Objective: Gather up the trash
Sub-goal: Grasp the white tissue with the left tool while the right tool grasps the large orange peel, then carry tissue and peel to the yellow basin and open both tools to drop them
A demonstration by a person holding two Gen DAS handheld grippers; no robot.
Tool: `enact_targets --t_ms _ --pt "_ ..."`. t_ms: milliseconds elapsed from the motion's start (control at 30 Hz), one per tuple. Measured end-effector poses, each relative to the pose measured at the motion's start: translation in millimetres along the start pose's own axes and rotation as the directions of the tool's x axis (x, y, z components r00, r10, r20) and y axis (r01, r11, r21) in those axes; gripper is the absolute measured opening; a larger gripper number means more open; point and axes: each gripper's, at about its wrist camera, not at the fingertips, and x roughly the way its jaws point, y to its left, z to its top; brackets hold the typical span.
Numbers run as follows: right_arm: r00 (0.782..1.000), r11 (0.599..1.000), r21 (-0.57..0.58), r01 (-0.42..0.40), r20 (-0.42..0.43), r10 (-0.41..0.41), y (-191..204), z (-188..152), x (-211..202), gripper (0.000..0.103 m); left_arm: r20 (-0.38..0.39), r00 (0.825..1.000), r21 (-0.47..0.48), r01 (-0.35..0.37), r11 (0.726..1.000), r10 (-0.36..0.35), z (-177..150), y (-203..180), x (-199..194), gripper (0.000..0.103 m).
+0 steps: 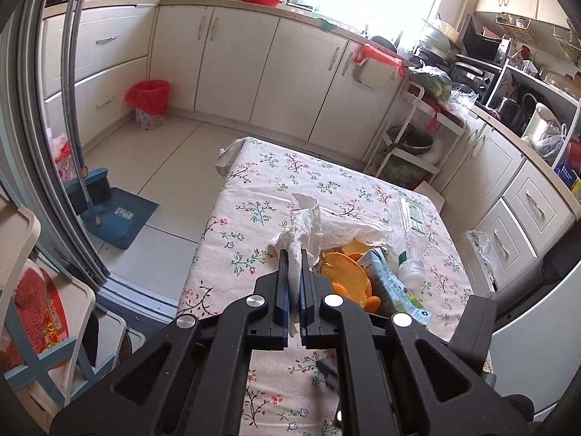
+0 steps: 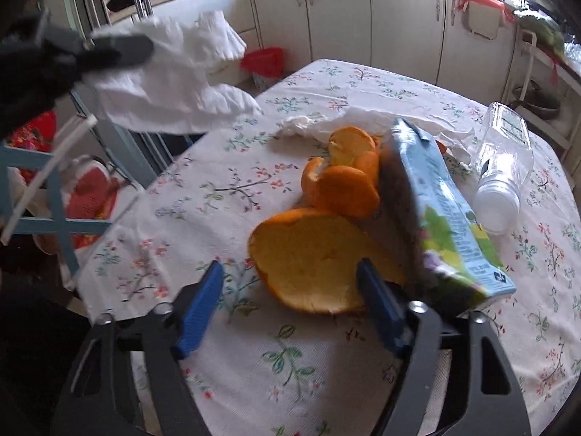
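Left wrist view: looking down over a table (image 1: 254, 167) draped in a flowered cloth, inside a kitchen with pale cabinets. Left gripper (image 1: 295, 254) clamping a crumpled white tissue (image 1: 303, 229) between nearly closed jaws, lifting it clear of the cloth, presumably for carrying to the red-lined waste bin (image 1: 148, 103) standing far left on the floor. Lying beyond and right of the tissue: more white paper (image 1: 348, 227), orange peel (image 1: 346, 272), a flattened drink carton (image 1: 394, 283) and an empty clear plastic bottle (image 1: 412, 239) resting on its side. Leaning at the left: a blue dustpan and brush (image 1: 109, 210).

Right wrist view: right gripper (image 2: 290, 283) pointing down at the near edge of the largest piece of orange peel (image 2: 312, 258), blue fingers (image 2: 201, 301) standing about half apart, one on each side of the peel's near part; right finger close against the rim, but no grip showing, nothing held. Straddling the peel this way looks like lining up for a pinch across its curled edge. Carton (image 2: 450, 214) leaning against the peel's right side, bottle (image 2: 504, 167) farther right, smaller peel pieces (image 2: 345, 178) just behind. Tissue (image 2: 174, 76) hanging from the other gripper at upper left, off the table. Remaining trash clustered together mid-table, so most of the collecting appears not yet done.
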Motion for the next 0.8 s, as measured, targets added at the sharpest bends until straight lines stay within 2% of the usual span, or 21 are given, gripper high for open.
enact_targets --t_ms 67,100,133,233,333,467,667,800 --pt "0.999 0.999 0.025 -0.036 -0.002 0.036 -4.6 3.2 0.0 0.041 -0.001 1.0 -0.002 0.001 1.0 -0.001 1.6 -0.1 1.3 0.004" --pt "0.999 0.998 0.034 -0.052 -0.003 0.052 -5.5 4.0 0.2 0.028 -0.001 1.0 -0.004 0.002 1.0 -0.002 2.3 0.1 1.6 0.004" --pt "0.998 0.998 0.032 -0.056 -0.004 0.056 -4.6 4.1 -0.8 0.02 0.0 1.0 -0.004 0.004 1.0 -0.004 2.2 -0.2 1.5 0.004" --pt "0.995 0.993 0.055 -0.102 0.004 0.102 -6.7 3.2 -6.0 0.013 0.002 1.0 0.006 0.006 1.0 -0.007 3.0 -3.9 0.2 0.004" --pt "0.985 0.981 0.098 -0.17 0.031 0.168 -13.5 3.5 -15.2 0.011 0.003 1.0 0.013 0.001 1.0 -0.002 1.7 -6.2 -0.7 0.004" --pt "0.96 0.949 0.151 -0.277 0.082 0.267 -23.1 4.5 -30.6 0.01 0.002 1.0 0.015 -0.006 1.0 0.006 0.7 -7.1 -1.1 0.004" --pt "0.898 0.873 0.22 -0.436 0.165 0.407 -34.1 -0.9 -53.1 0.01 0.001 1.0 0.034 -0.011 0.999 0.011 -3.8 -13.0 -3.2 0.004" --pt "0.87 0.837 0.244 -0.489 0.206 0.448 -39.4 -5.6 -66.5 0.01 0.007 1.0 0.054 -0.013 0.998 0.012 -9.3 -18.0 -6.5 0.004"
